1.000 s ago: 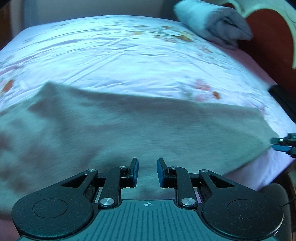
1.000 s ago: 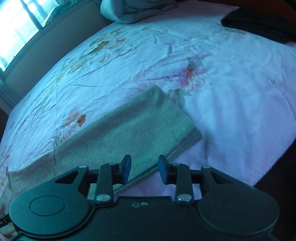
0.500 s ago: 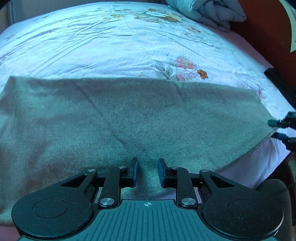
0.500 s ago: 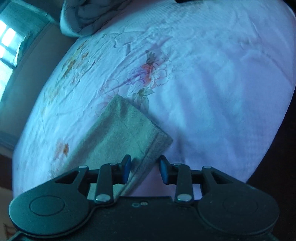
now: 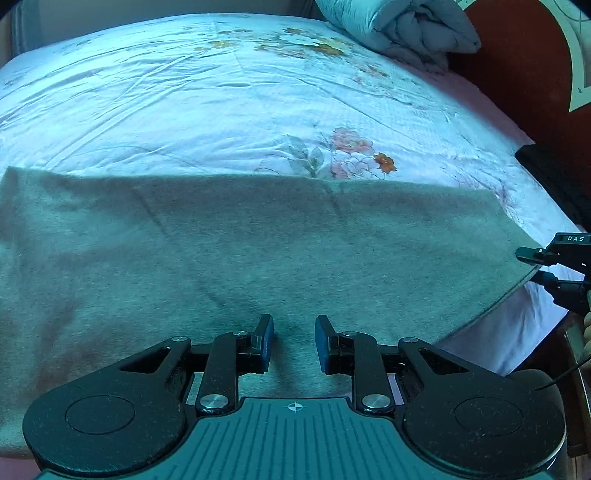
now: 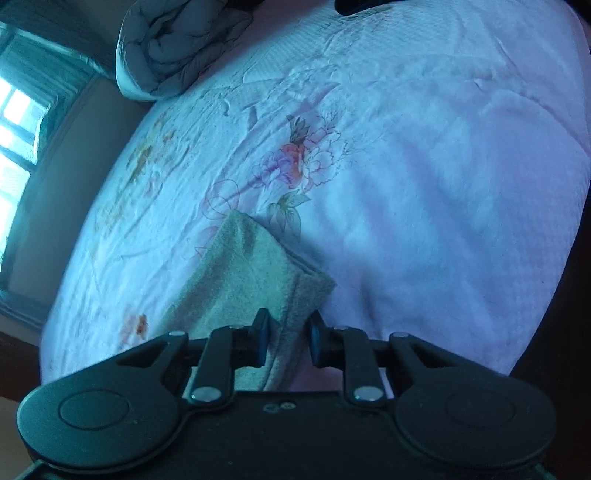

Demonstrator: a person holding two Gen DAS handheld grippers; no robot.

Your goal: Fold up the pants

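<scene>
Grey pants (image 5: 240, 254) lie flat across the near side of the bed, folded lengthwise. My left gripper (image 5: 293, 341) is open just above the pants' near edge, empty. In the right wrist view the cuff end of the pants (image 6: 255, 280) reaches between the pads of my right gripper (image 6: 286, 341), which is open around the cuff edge. The right gripper also shows in the left wrist view (image 5: 554, 269) at the pants' right end.
The bed has a pale floral sheet (image 5: 240, 92). A rolled grey quilt (image 5: 402, 29) lies at the far end by the red headboard (image 5: 524, 74). A dark item (image 5: 554, 177) lies at the bed's right edge. A window (image 6: 14, 133) is at left.
My right gripper has moved in on the cuff end, so the cuff edge now lies between its pads. The left gripper has dropped slightly closer to the pants.
</scene>
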